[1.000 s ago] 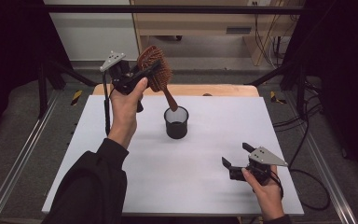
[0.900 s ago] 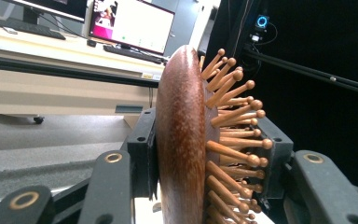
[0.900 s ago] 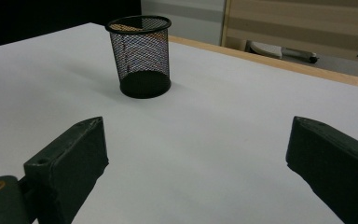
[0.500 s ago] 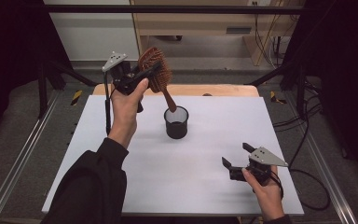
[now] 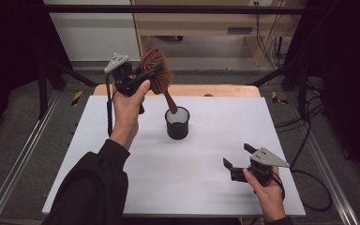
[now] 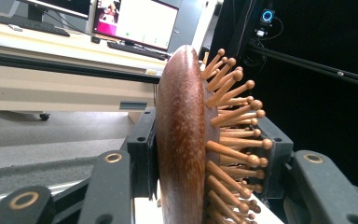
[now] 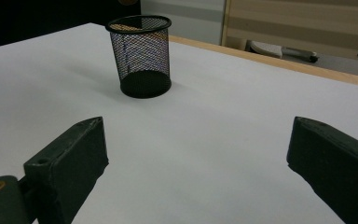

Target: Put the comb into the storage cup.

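Left claw [image 5: 143, 79] raised, clamped on hairbrush [image 5: 158, 75], handle in mesh cup [image 5: 177, 123]; right claw [image 5: 236, 161] low, jaws apart.

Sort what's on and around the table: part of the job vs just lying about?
In the job:
- wooden hairbrush, clamped in the left claw
- black mesh cup, brush handle tip at its rim

Lying about:
- right claw, open, resting low over the white table
- monitors and keyboard on the far desk
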